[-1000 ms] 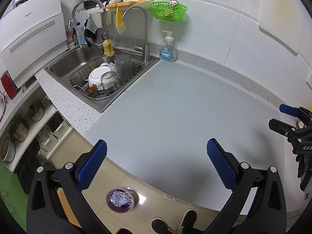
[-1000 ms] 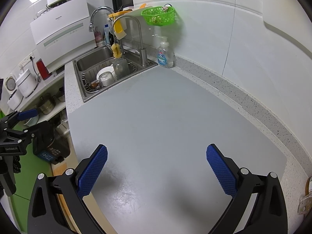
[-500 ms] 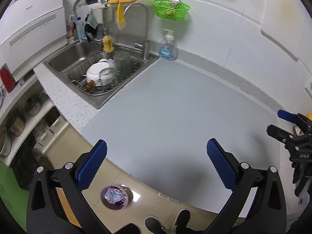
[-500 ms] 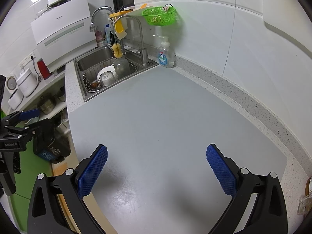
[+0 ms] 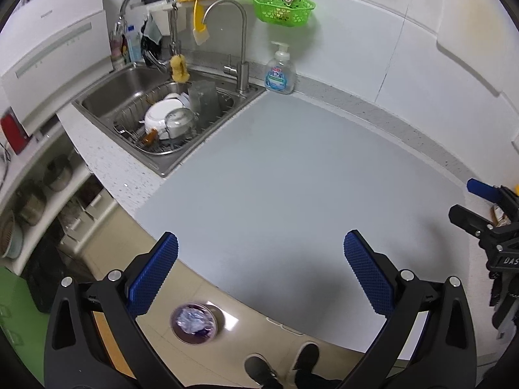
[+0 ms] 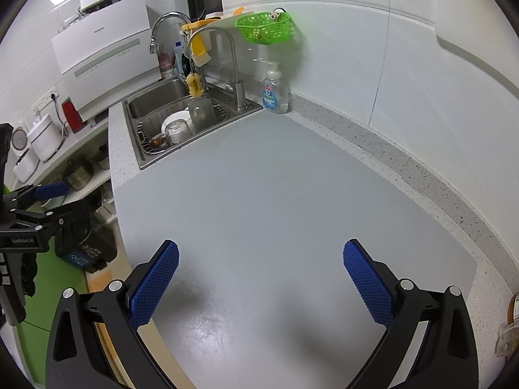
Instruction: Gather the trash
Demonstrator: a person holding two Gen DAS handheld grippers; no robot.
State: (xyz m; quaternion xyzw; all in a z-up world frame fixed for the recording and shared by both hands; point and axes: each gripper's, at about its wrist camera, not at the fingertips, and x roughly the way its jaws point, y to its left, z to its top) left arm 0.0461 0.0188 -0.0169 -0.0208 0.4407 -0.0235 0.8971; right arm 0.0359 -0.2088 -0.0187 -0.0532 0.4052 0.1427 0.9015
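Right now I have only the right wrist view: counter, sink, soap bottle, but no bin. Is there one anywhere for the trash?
Observer: Yes. The left wrist view shows a round bin on the floor, just out from the counter front edge, with something crumpled inside.
Operator: I see the left gripper only side-on at my frame's edge. Is it carrying anything?
Observer: No. The left gripper has its fingers wide apart with nothing between them.
Operator: And where is the person standing?
Observer: Two dark shoes show on the floor to the right of the bin, close to the counter front.
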